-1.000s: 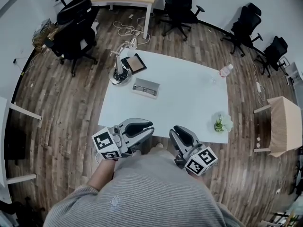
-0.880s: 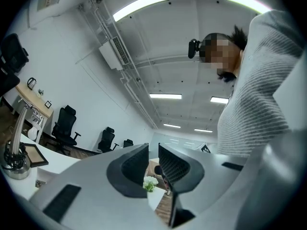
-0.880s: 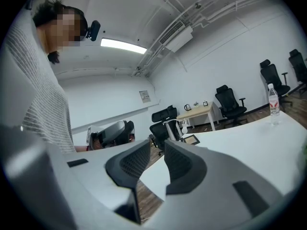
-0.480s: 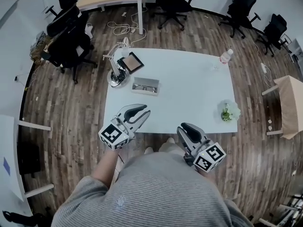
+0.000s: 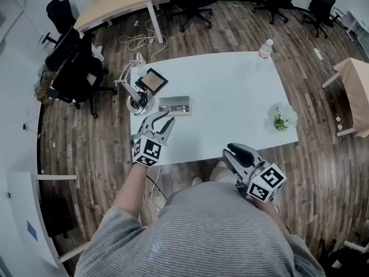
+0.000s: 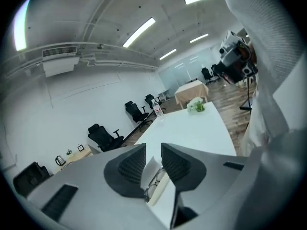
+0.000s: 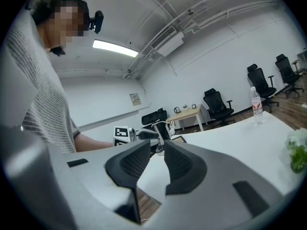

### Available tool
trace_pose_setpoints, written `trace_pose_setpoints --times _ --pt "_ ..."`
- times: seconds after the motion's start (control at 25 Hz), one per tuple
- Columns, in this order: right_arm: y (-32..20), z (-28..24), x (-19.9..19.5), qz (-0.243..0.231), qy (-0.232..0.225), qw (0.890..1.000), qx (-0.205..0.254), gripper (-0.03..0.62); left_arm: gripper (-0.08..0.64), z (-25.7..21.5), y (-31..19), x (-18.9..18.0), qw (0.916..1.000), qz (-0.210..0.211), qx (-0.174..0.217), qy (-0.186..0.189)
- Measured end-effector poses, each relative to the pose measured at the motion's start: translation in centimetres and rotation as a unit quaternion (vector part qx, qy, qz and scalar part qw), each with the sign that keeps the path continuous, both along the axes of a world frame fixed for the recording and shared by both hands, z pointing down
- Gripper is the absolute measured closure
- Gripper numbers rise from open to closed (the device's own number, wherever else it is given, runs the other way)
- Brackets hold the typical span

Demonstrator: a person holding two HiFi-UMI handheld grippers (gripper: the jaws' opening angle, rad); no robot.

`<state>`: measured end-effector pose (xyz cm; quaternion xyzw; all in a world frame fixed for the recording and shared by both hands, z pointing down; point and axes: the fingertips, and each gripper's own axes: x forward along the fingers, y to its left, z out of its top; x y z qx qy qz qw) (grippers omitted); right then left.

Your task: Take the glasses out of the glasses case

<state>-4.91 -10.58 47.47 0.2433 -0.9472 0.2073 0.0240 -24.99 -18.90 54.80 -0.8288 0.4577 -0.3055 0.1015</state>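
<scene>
left claw [image 5: 162, 119] open a little, empty, just beside open case [image 5: 174, 105] on table [image 5: 230, 97]. glasses [image 6: 154, 185] inside case, not out yet. grab and lift left. right claw [image 5: 233, 152] open a little, empty.

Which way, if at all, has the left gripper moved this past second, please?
Yes: the left gripper moved forward over the table's near edge, toward the glasses case.

Left tool [image 5: 164, 119] extended forward, jaws apart; right tool [image 5: 235, 153] near torso, jaws apart.
</scene>
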Motion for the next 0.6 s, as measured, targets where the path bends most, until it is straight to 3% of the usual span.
trace_pose_setpoints --times 0.12,0.36,0.6 --pt "-0.4 -0.2 0.9 0.012 0.003 1.0 0.005 0.512 0.471 1.8 -1.3 0.0 0.9988 0.008 -0.018 -0.044" --pt "-1.5 -0.5 2.5 0.033 0.005 0.999 0.008 0.511 0.471 3.8 -3.2 0.6 0.995 0.024 -0.042 -0.087" --pt "-2.2 -0.8 4.3 0.046 0.006 0.999 0.006 0.509 0.472 6.5 -4.8 0.8 0.9843 0.037 -0.07 -0.158"
